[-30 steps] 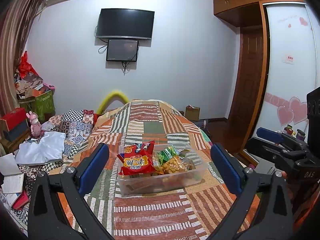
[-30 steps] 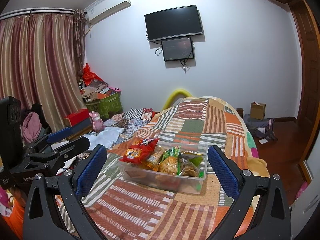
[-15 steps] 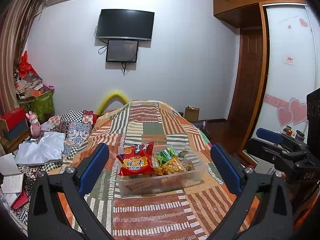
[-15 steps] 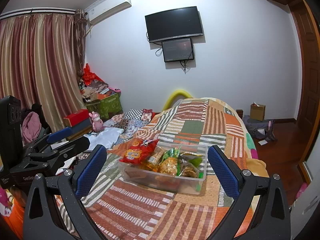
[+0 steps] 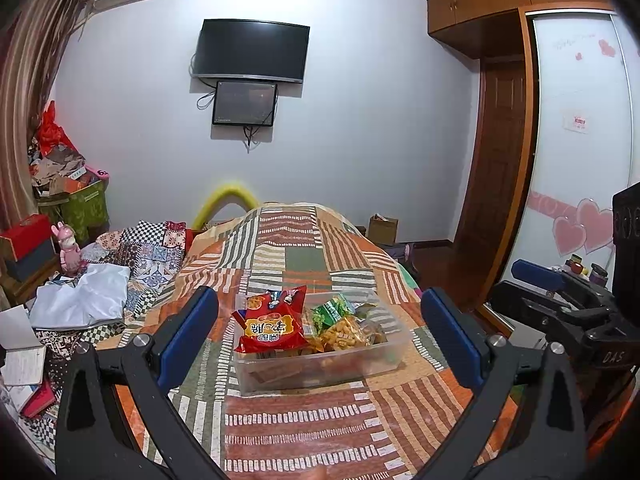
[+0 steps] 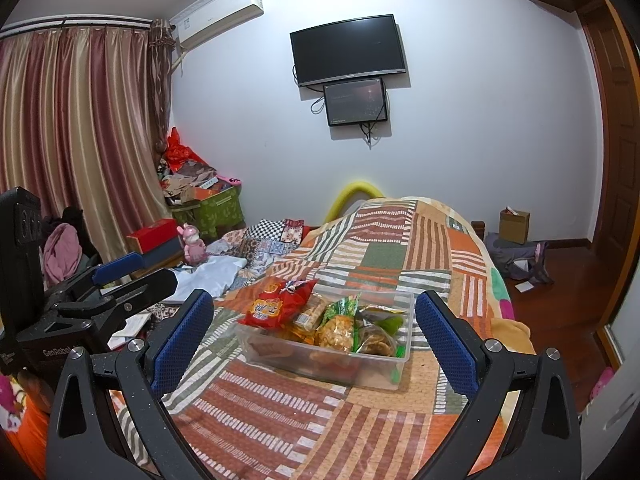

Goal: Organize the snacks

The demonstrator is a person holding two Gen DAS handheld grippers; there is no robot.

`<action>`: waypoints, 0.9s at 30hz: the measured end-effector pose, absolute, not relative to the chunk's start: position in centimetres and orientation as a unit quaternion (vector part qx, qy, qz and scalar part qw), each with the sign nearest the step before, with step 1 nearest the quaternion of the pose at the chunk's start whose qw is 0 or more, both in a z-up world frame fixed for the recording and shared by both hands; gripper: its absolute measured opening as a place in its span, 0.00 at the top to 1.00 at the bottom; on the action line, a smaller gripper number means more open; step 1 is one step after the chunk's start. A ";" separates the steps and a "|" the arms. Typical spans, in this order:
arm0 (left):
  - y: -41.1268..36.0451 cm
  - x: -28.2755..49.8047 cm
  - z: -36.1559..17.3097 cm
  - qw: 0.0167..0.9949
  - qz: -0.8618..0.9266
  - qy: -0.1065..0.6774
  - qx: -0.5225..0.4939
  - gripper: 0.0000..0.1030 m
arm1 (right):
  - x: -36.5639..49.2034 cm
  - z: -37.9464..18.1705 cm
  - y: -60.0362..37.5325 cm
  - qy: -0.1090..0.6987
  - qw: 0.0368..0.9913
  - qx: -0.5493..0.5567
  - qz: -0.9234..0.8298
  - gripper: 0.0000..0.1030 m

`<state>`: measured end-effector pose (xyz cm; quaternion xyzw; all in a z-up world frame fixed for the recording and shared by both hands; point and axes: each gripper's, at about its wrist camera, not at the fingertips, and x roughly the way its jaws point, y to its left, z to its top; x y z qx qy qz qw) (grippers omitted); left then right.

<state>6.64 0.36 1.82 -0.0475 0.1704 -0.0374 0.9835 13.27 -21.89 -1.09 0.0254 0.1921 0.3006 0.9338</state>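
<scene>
**Fingers wide, snacks sitting in the tub**

Fingers of both grippers are spread apart and hold nothing: the left gripper [image 5: 320, 332] and the right gripper [image 6: 312, 332] each frame the clear plastic tub [image 5: 384, 360] from short of it, touching nothing.

The tub rests on the patchwork bedspread [image 5: 304, 432] at 12 o'clock from both grippers. A red snack bag [image 5: 274, 324] leans over its rim at 10 o'clock, with a green packet [image 5: 330, 310] and an orange-filled packet [image 5: 346, 334] beside it. All snacks I can see lie in the tub; none lies loose on the bed. That fits snacks just gathered in, or a full tub waiting to be sorted, so I name no next move.

Open bedspread lies at 6 o'clock of the tub. The bed's edge falls away at 3 o'clock; clutter crowds 9 o'clock.
</scene>
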 end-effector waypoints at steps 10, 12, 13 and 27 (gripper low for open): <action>0.6 7.1 1.9 0.983 -0.035 0.175 -0.052 0.01 | 13.3 -1.1 -22.0 0.193 0.933 0.025 0.301 0.02; 0.6 7.2 1.8 0.982 -0.035 0.176 -0.053 0.01 | 13.4 -1.1 -22.0 0.194 0.934 0.025 0.301 0.02; 0.7 7.2 1.8 0.982 -0.035 0.177 -0.054 0.01 | 13.3 -1.1 -22.0 0.194 0.933 0.025 0.301 0.02; 0.7 7.2 1.5 0.982 -0.034 0.180 -0.051 0.01 | 13.3 -1.4 -21.8 0.198 0.933 0.026 0.300 0.02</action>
